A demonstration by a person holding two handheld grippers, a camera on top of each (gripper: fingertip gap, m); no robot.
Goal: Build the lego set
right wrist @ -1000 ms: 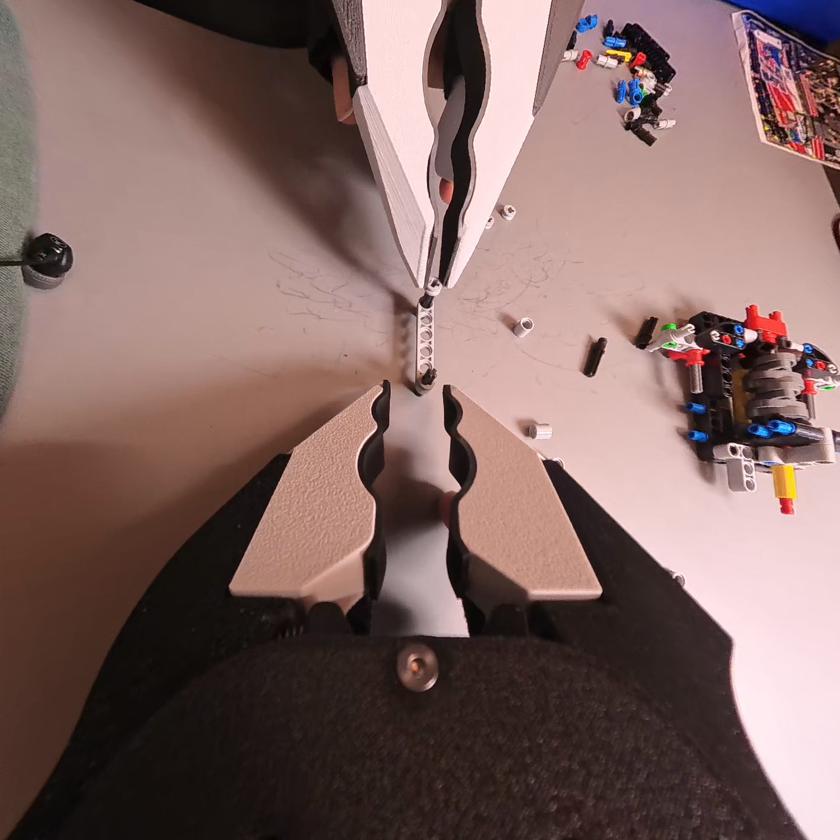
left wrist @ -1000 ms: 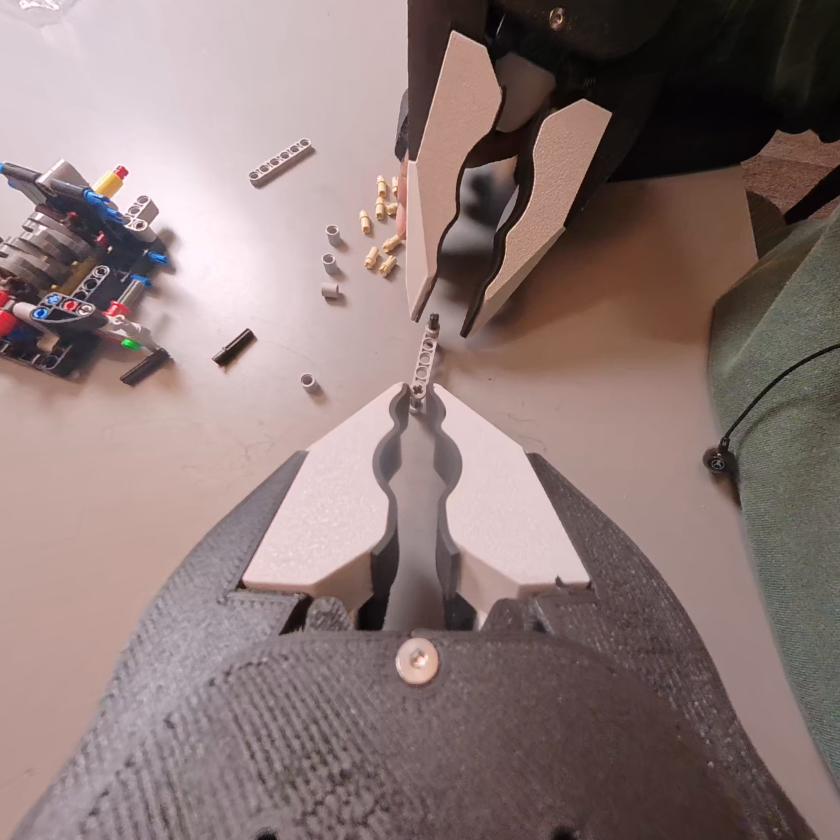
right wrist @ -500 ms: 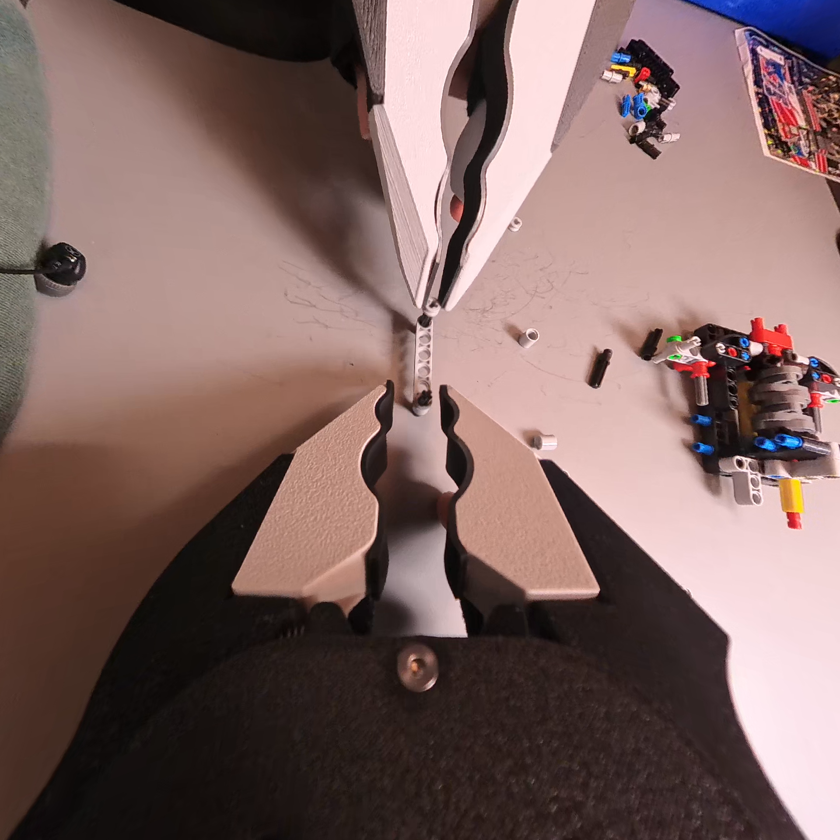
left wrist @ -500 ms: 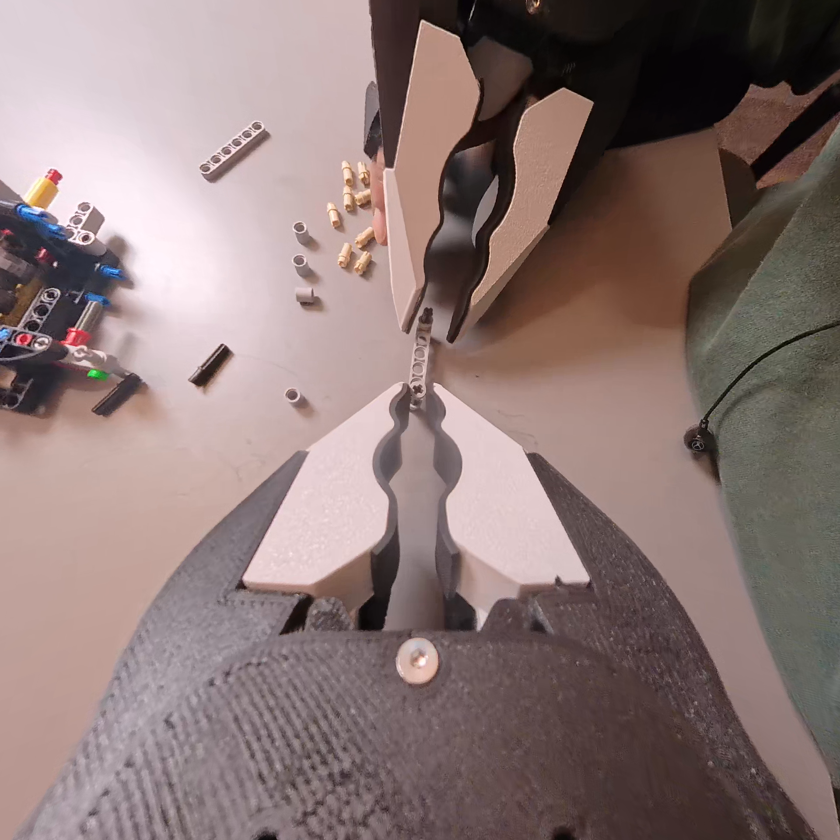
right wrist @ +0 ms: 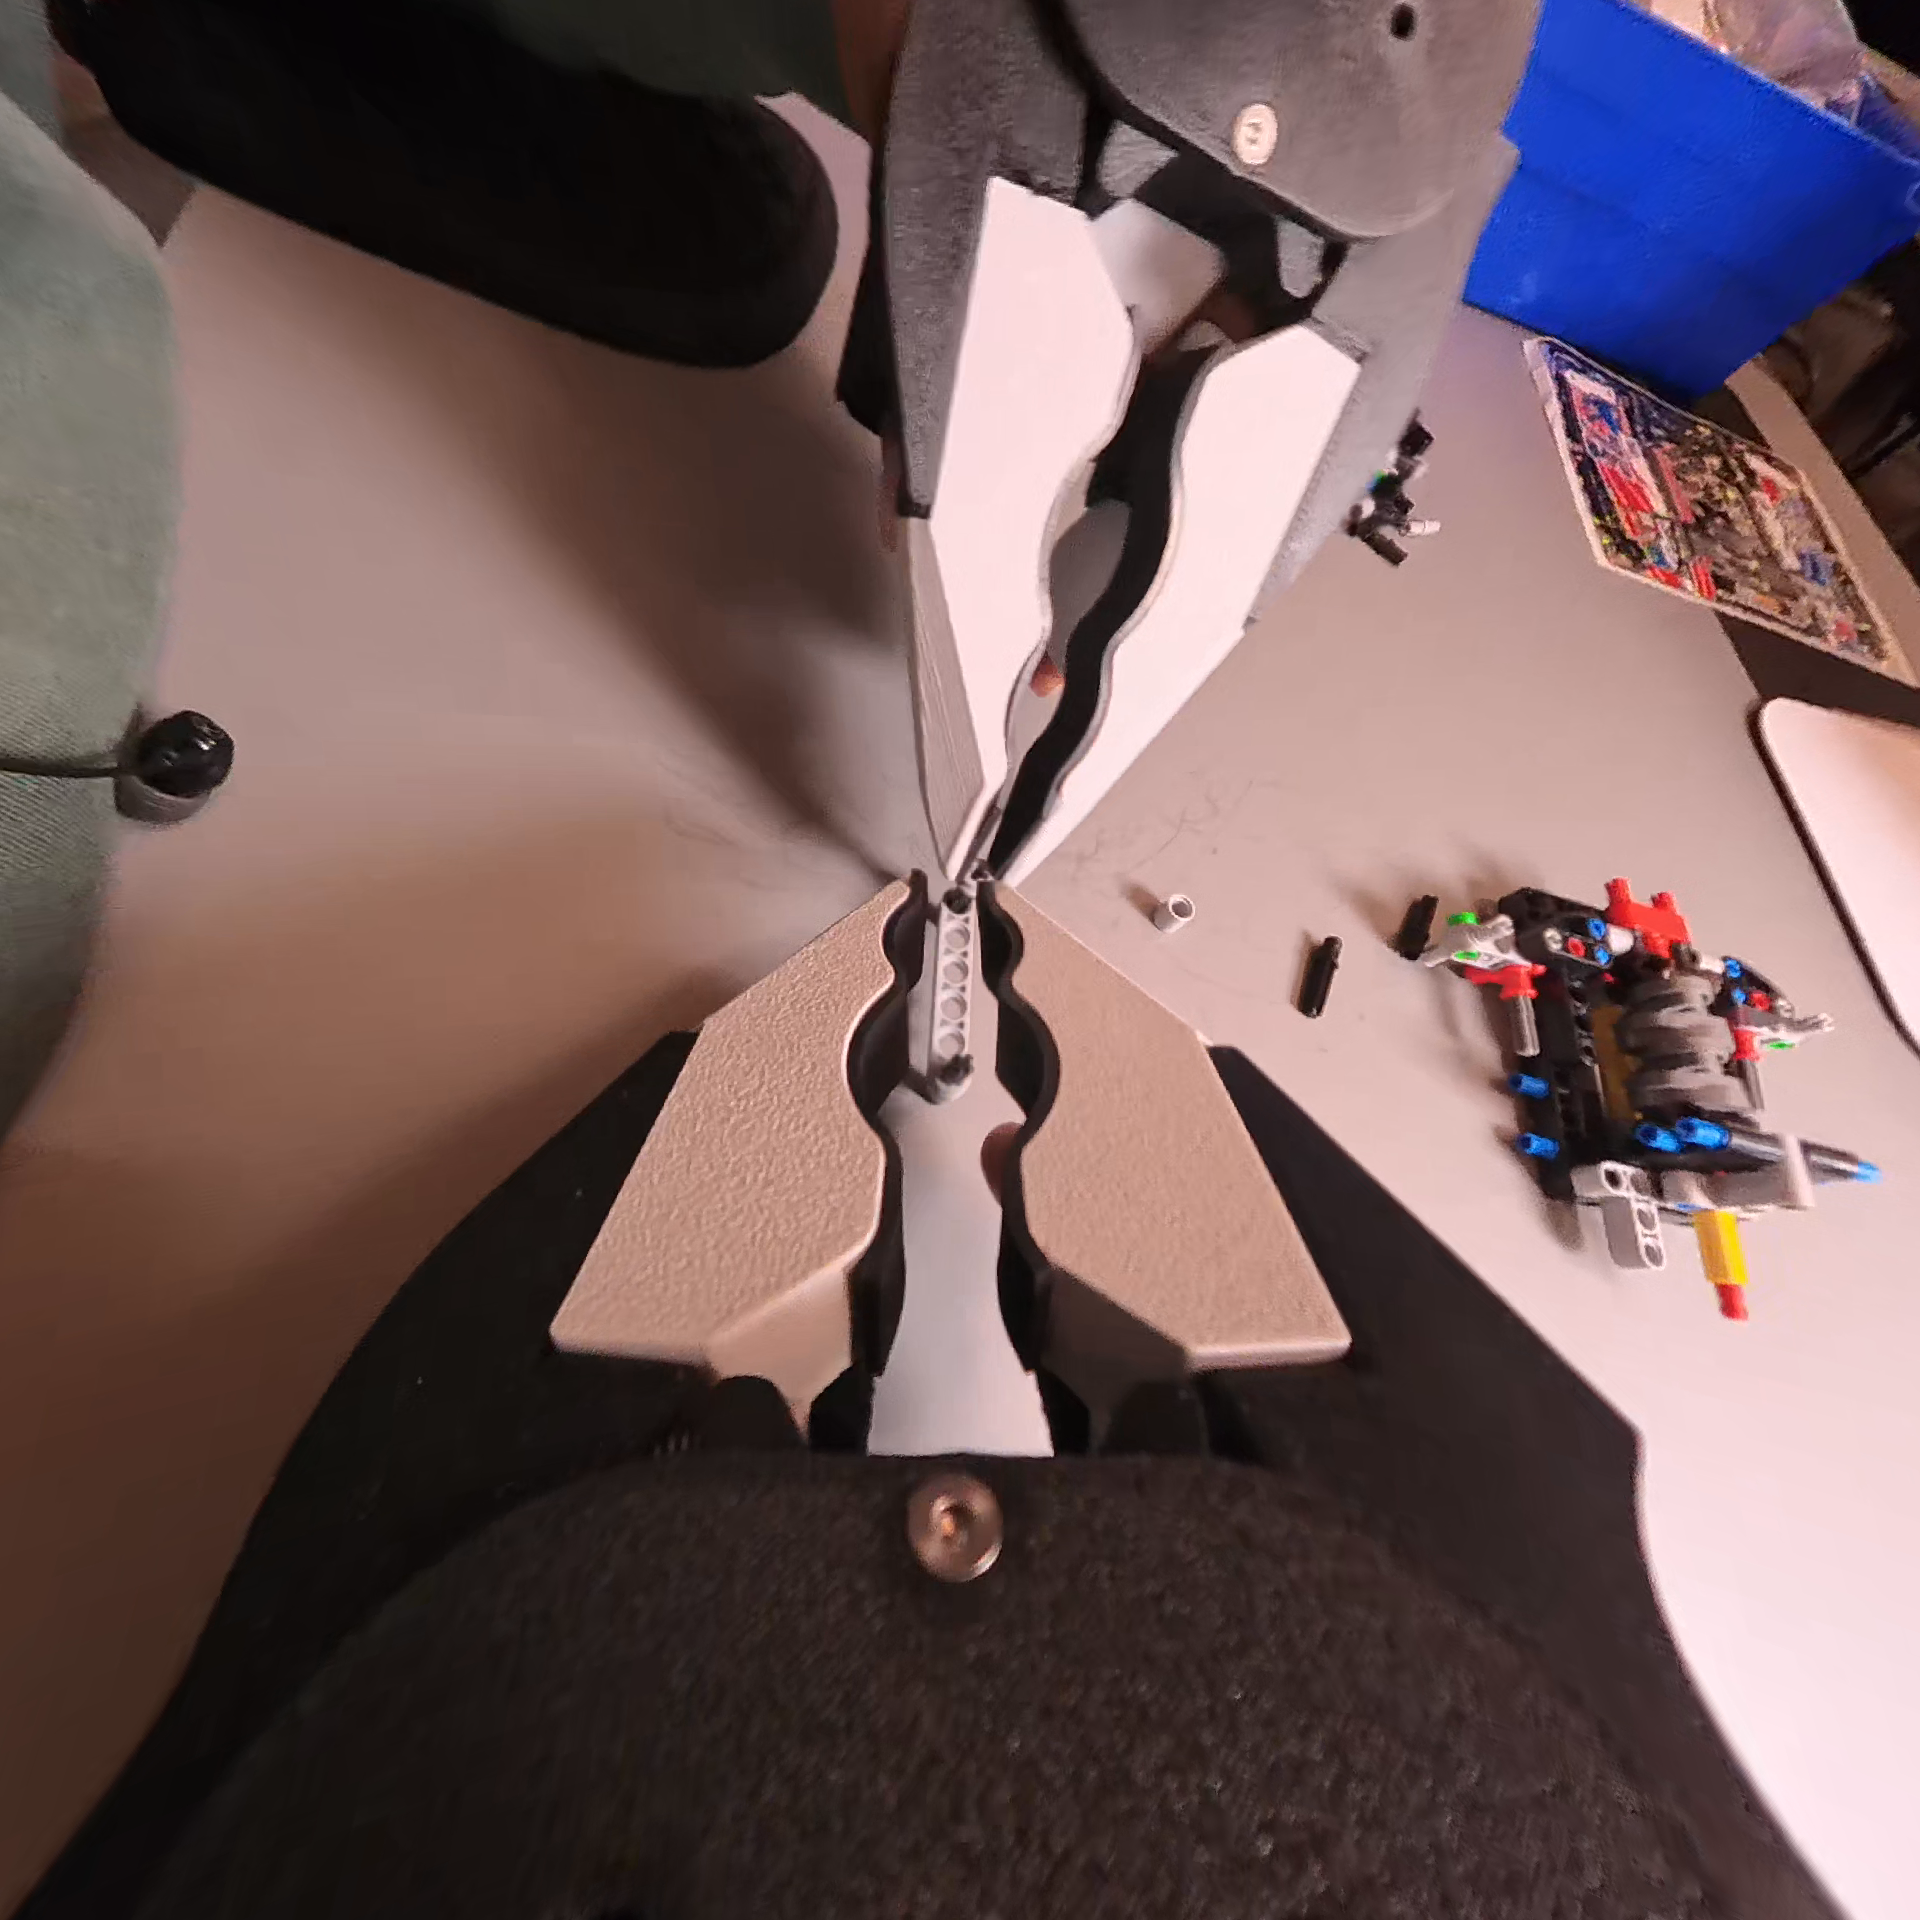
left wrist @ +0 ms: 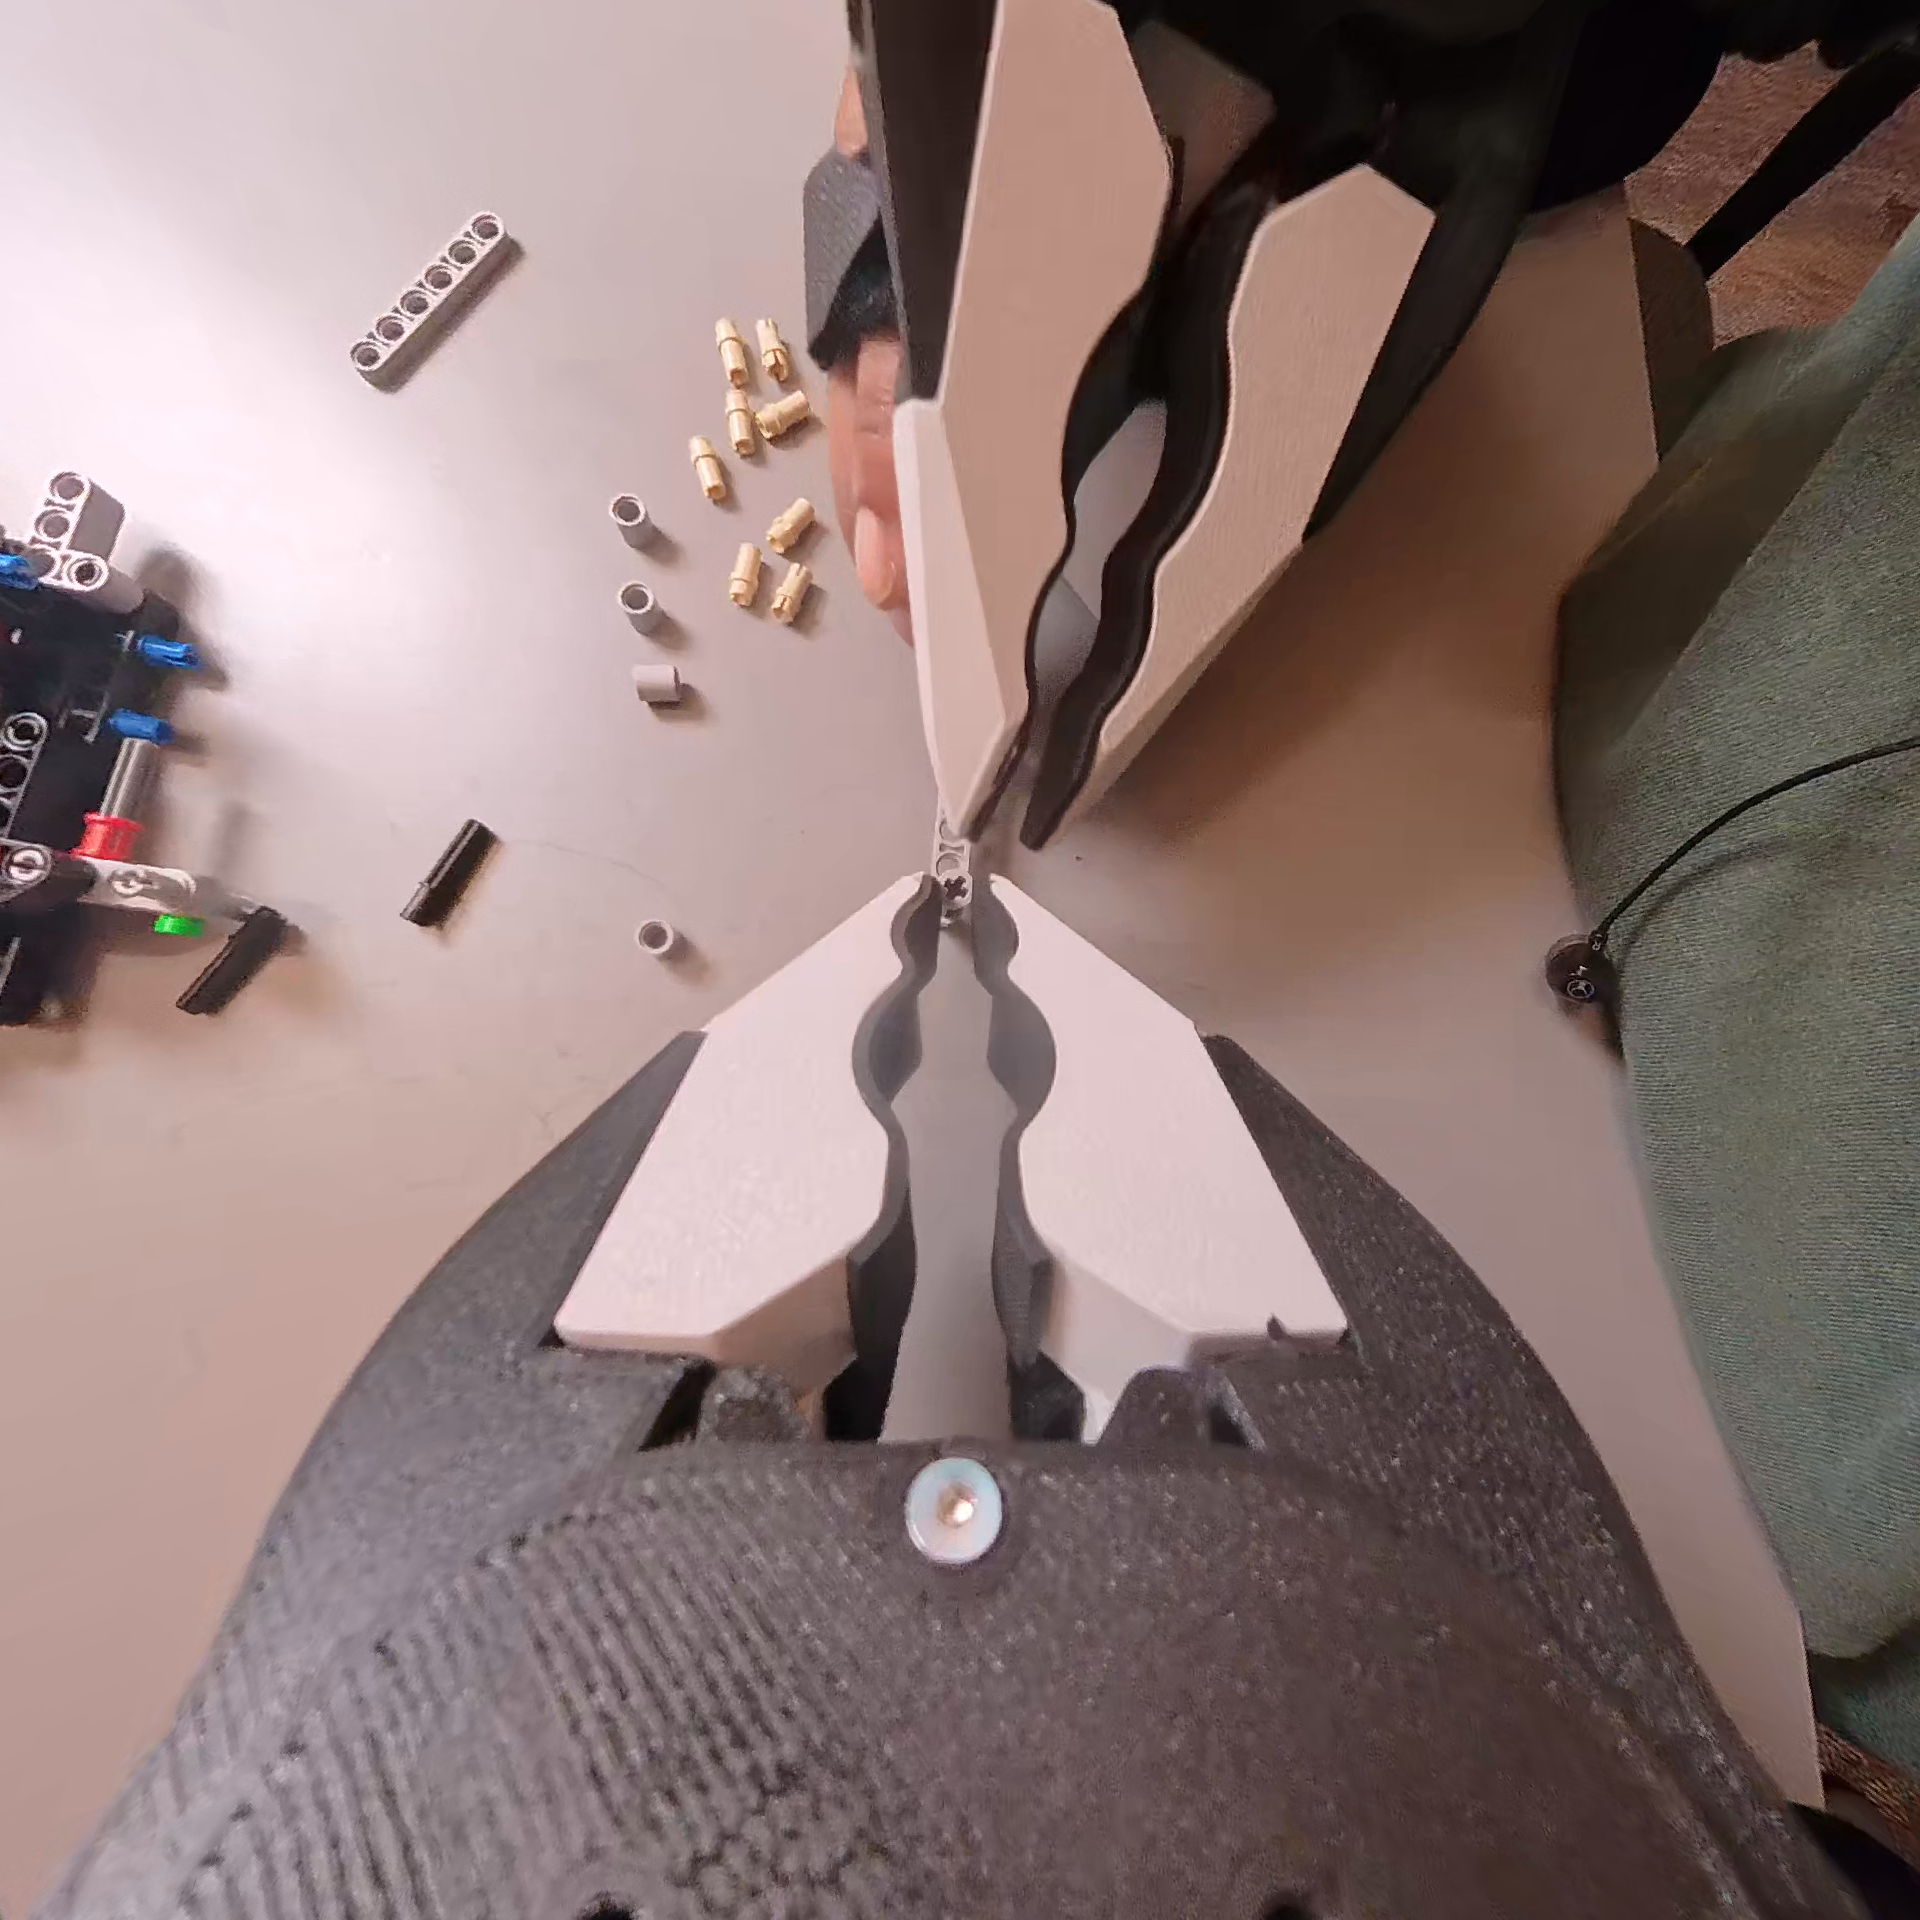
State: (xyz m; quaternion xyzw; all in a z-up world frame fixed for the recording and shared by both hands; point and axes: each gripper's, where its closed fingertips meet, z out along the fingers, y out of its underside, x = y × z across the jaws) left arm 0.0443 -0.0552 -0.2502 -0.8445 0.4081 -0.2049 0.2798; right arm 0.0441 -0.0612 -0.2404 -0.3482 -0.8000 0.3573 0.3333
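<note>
Pinching the cross-hole end of a thin grey beam (left wrist: 950,850) with the left gripper (left wrist: 958,891), fingers pressed tight on it. Seems to be held clear of the counter (left wrist: 416,1143), though hard to be sure. Got the right gripper (right wrist: 951,888) pushed in from the opposite side, fingers a little spread and straddling the beam's length, not clamped on it as far as can be told. Tips of both grippers almost touching. Also got a small black pin (right wrist: 961,1065) sitting in the beam's far end, deep between the right fingers.

Looks like a handover or a re-grip before carrying the beam to the half-built model (right wrist: 1652,1049), well off to the side.

Plenty to go wrong here:
- Closing the right fingers off-centre could twist the beam out of the left pinch, since only the very end is gripped.
- Squeezing on the pin instead of the beam could pop it loose or knock it crooked.
- Letting go on the left before the right has a proper hold means a drop, probably bouncing in among the tan pins (left wrist: 758,457) and grey bushes (left wrist: 636,520).
- Bumping tips together could jolt the whole thing.
</note>
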